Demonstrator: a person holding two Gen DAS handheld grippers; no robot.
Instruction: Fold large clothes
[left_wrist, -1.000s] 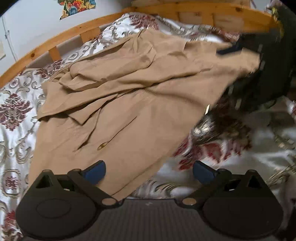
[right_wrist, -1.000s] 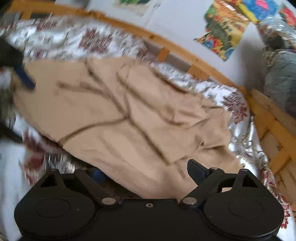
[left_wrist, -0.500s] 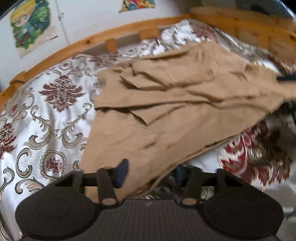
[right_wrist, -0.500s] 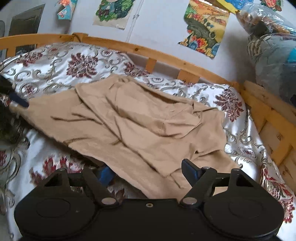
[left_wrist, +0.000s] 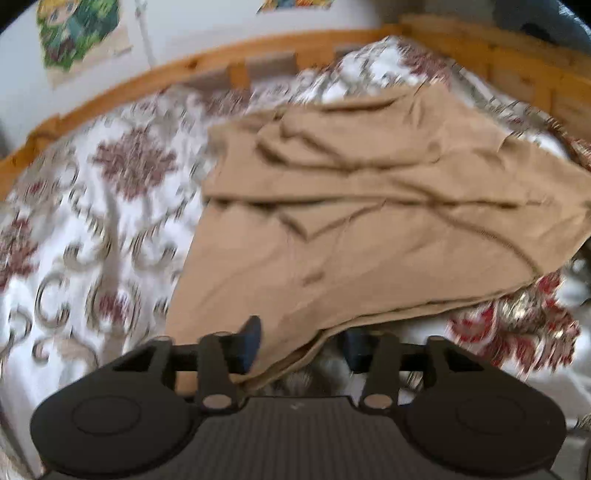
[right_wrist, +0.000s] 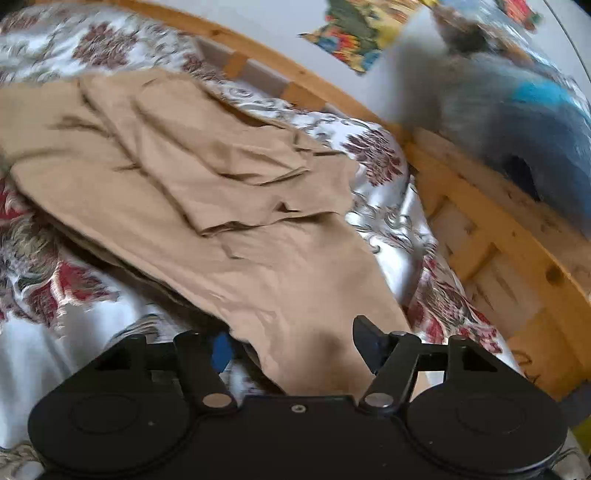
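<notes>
- Left wrist view: tan garment (left_wrist: 369, 229) lies rumpled on the patterned bedspread (left_wrist: 92, 221), near hem between left gripper (left_wrist: 301, 341) pads; jaws opening, grip prob. loose, blur hides contact.
- Right gripper (right_wrist: 295, 347) straddles other hem corner, jaws closing, not yet pinching.
- Risk: if we lift now, one corner slips and the fold skews.

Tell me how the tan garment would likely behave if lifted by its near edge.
The tan garment probably flops and drapes: it lies in soft overlapping folds. It likely sags between grips, being wide. It may slide easily on the shiny bedspread.
</notes>
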